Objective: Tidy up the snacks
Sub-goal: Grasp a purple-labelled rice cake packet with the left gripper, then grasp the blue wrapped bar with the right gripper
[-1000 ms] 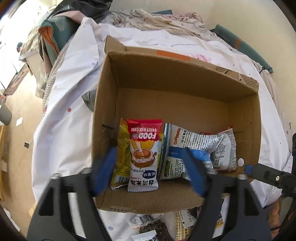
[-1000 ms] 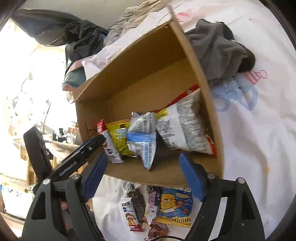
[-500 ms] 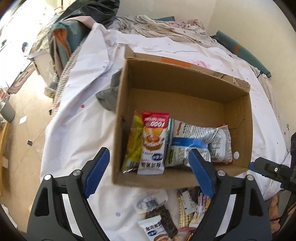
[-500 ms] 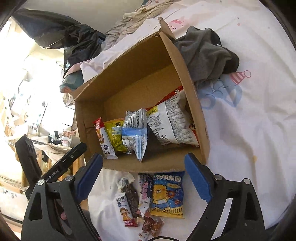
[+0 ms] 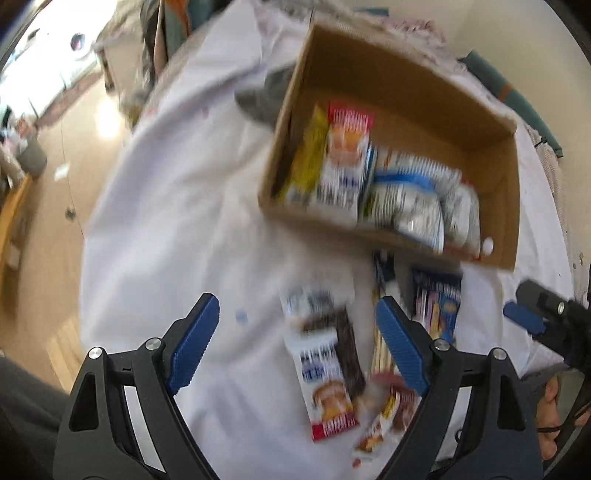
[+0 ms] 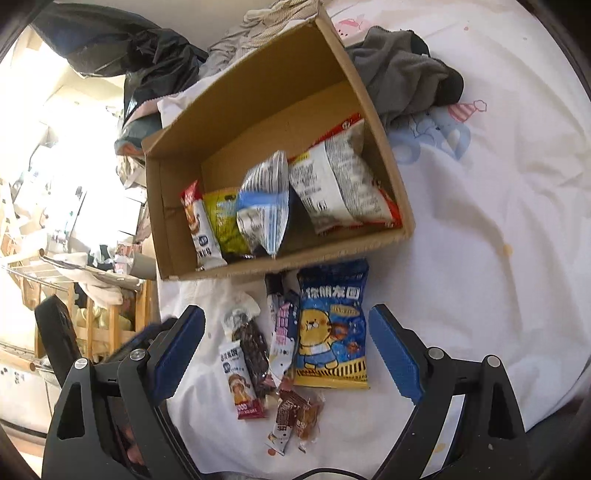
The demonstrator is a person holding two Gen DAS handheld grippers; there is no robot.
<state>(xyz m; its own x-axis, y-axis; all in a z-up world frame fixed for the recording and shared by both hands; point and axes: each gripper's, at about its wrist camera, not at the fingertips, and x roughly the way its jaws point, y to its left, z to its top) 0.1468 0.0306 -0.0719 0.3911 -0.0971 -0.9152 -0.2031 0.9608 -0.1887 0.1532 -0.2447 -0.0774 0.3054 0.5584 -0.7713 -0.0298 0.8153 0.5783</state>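
Both tools gape empty above the bed, jaws just widened: the left tool over loose snack packets, the right tool over the blue bear packet. Beyond stands the cardboard box, holding packets.

From my remote seat I saw a white bedsheet spread under everything, printed with a pale blue cartoon figure and a small pink party hat. A crumpled grey garment lay on the sheet near that print. A black bag slumped at the far edge of the bed, beside a heap of striped bedding. In the blurred left view, a wooden floor showed beside the bed, and a teal cushion lay along the cream wall.
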